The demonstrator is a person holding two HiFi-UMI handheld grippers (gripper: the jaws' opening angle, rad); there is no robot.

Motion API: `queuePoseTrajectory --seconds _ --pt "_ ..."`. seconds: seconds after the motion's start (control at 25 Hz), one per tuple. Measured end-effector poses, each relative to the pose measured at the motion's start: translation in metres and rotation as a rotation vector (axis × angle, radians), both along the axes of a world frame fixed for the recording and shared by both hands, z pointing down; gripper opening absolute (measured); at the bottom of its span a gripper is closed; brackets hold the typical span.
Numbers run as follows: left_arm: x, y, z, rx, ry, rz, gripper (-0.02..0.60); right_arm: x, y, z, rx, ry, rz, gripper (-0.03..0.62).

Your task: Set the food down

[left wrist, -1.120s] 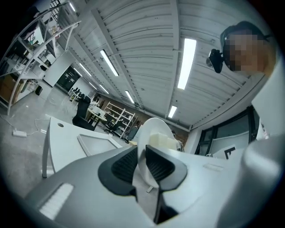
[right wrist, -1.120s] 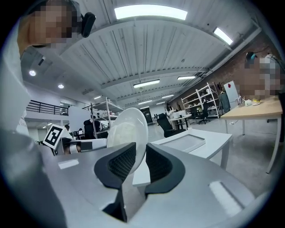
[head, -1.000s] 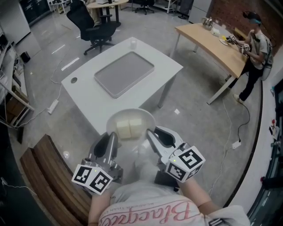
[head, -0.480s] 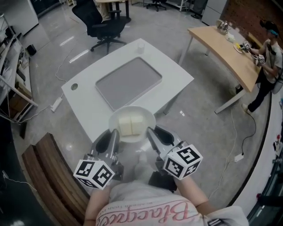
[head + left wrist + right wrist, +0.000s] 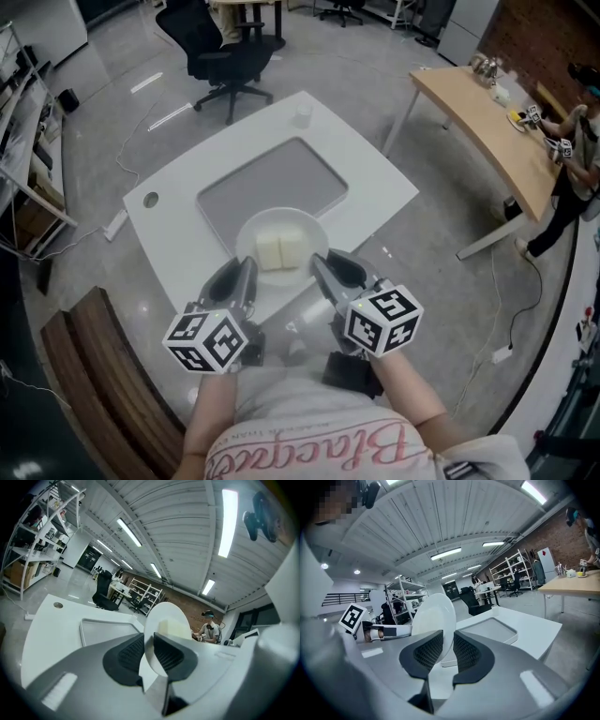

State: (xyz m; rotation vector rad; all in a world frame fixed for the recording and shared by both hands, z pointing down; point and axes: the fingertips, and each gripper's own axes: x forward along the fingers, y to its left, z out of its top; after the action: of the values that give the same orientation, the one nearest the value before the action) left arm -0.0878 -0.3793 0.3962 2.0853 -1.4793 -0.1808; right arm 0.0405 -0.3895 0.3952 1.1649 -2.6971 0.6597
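— Where's the food?
— Two pale blocks of food point(image 5: 281, 249) sit on a white plate point(image 5: 281, 221), held over the white table point(image 5: 169, 211) at the gray tray's point(image 5: 267, 173) near edge.
— And the fingers?
— The left gripper point(image 5: 244, 272) clamps the plate's left rim and the right gripper point(image 5: 330, 266) clamps its right rim. The food lies between them.

A white rectangular surface with rounded corners point(image 5: 173, 220) stands on a glossy grey floor point(image 5: 112, 103). A shallow grey rectangular tray with a raised rim point(image 5: 272, 178) lies flat on the middle of the surface, its sides parallel with the surface's edges. A small white cup point(image 5: 302, 114) stands upright near the far corner, well apart from the tray. A small round hole point(image 5: 150, 199) sits at the left corner.
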Motion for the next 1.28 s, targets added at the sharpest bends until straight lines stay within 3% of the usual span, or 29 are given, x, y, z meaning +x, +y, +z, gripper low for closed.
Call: queuePoseTrajectory --seconds 0.2,0.6,1.08,1.28 --pt "-0.012 -0.031 0.020 -0.047 -0.029 -0.007 0.066 -0.012 -0.030 0.022 -0.051 0.017 -0.036 0.071" --pt "-0.023 -0.104 0.073 -0.140 -0.132 0.046 0.064 -0.026 -0.103 0.082 -0.139 0.178 -0.007 0.077" --pt "-0.026 -0.143 0.131 -0.283 -0.132 0.032 0.067 -0.030 -0.144 0.136 -0.235 0.287 -0.008 0.078" --pt "-0.029 -0.146 0.146 -0.306 -0.146 0.022 0.067 -0.034 -0.153 0.152 -0.219 0.372 -0.045 0.080"
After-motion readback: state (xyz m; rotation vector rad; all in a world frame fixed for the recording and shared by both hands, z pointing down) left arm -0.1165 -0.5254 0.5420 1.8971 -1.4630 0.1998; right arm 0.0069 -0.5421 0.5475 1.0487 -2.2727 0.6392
